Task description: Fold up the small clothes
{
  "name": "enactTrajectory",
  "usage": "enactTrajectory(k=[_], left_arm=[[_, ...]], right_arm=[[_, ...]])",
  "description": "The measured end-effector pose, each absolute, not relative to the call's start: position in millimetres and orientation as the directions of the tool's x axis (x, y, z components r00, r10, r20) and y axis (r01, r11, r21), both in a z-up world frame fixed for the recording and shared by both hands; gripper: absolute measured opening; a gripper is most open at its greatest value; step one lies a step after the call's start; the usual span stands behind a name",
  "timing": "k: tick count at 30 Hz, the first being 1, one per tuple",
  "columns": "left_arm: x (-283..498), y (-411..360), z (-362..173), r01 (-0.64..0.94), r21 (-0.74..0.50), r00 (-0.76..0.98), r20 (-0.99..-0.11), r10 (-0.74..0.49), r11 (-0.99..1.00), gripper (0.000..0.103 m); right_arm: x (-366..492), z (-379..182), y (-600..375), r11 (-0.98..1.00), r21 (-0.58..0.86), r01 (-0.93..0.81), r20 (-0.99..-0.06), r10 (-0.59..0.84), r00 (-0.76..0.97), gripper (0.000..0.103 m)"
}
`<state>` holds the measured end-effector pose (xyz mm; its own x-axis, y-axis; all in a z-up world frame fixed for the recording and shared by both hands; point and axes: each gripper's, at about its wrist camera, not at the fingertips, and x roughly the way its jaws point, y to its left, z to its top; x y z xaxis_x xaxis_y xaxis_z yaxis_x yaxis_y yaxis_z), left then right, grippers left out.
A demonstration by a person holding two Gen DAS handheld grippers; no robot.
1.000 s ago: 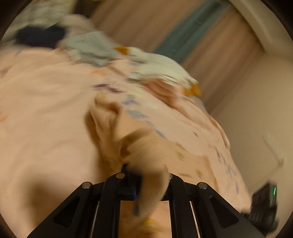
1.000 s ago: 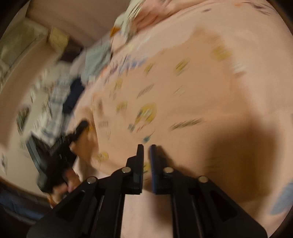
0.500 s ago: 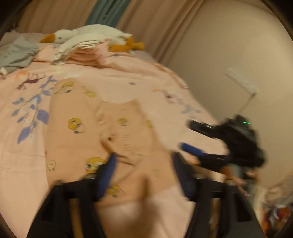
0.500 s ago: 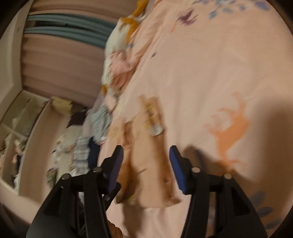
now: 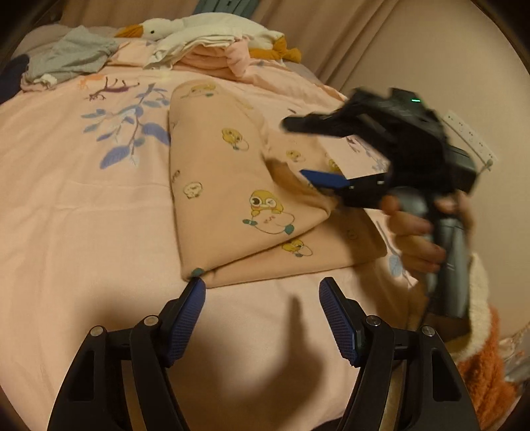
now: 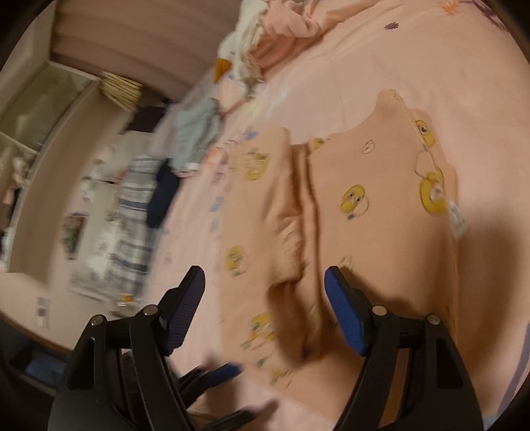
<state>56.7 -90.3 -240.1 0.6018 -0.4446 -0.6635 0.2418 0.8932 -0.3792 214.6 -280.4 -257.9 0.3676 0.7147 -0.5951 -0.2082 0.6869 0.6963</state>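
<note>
A peach garment [image 5: 225, 199] printed with yellow chicks lies folded lengthwise on the pink bed sheet [image 5: 82, 205]. My left gripper [image 5: 261, 291] is open just short of its near edge, with nothing between the pads. In the left wrist view my right gripper [image 5: 298, 149] hovers over the garment's right side, held by a hand [image 5: 414, 238]. In the right wrist view the garment [image 6: 364, 199] lies below the right gripper [image 6: 265, 278], whose jaws are opening. A fold of cloth sits between its pads, and they do not press it. The left gripper's pad [image 6: 225, 371] shows blurred at the bottom.
A plush goose [image 5: 198, 26] lies on a pile of white and pink clothes [image 5: 212, 56] at the bed's far end. A grey garment [image 5: 73, 59] is at the far left. The wall and a power strip [image 5: 470, 136] stand right. Striped cloth [image 6: 132, 225] lies beside the bed.
Both grippers went from shut to open. The left let go of the peach cloth it held, and the garment now lies folded on the bed with both grippers drawn back to its near end.
</note>
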Motion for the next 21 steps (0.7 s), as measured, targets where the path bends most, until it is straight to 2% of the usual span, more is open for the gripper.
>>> enactTrajectory(k=[4, 7, 8, 9, 12, 14, 18, 21], left_arm=[[55.0, -89.2, -244.7, 0.240, -0.361, 0.592, -0.681, -0.430, 0.901, 0.071], [57.7, -85.0, -247.7, 0.239, -0.418, 0.568, -0.671, -0.476, 0.876, 0.071], [57.8, -81.6, -249.4, 0.230, -0.445, 0.557, -0.669, -0.492, 0.865, 0.071], [57.5, -78.6, -250.4, 0.216, -0.472, 0.550, -0.664, -0.506, 0.855, 0.071], [63.6, -72.6, -253.0, 0.200, -0.586, 0.521, -0.615, -0.592, 0.785, 0.071], [69.7, -70.0, -256.3, 0.179, -0.669, 0.492, -0.573, -0.655, 0.721, 0.071], [78.2, -74.3, -262.1, 0.142, -0.739, 0.482, -0.530, -0.698, 0.659, 0.071], [86.9, -80.7, -262.7, 0.122, -0.748, 0.506, -0.519, -0.689, 0.653, 0.071]], right_arm=[[235.1, -261.5, -271.3, 0.685, 0.689, -0.234, -0.595, 0.720, 0.356, 0.076], [250.2, -265.8, -255.6, 0.690, 0.660, -0.298, -0.610, 0.723, 0.324, 0.064], [251.2, -270.0, -255.2, 0.682, 0.667, -0.301, -0.606, 0.731, 0.315, 0.053], [253.5, -275.5, -256.2, 0.673, 0.680, -0.292, -0.598, 0.739, 0.310, 0.035], [253.5, -278.0, -261.4, 0.642, 0.716, -0.274, -0.562, 0.763, 0.321, 0.018], [248.4, -266.2, -264.5, 0.625, 0.723, -0.294, -0.525, 0.774, 0.352, 0.016], [235.4, -231.7, -285.6, 0.473, 0.805, -0.359, -0.318, 0.854, 0.411, 0.012], [224.3, -217.1, -292.0, 0.480, 0.782, -0.397, -0.294, 0.846, 0.445, 0.012]])
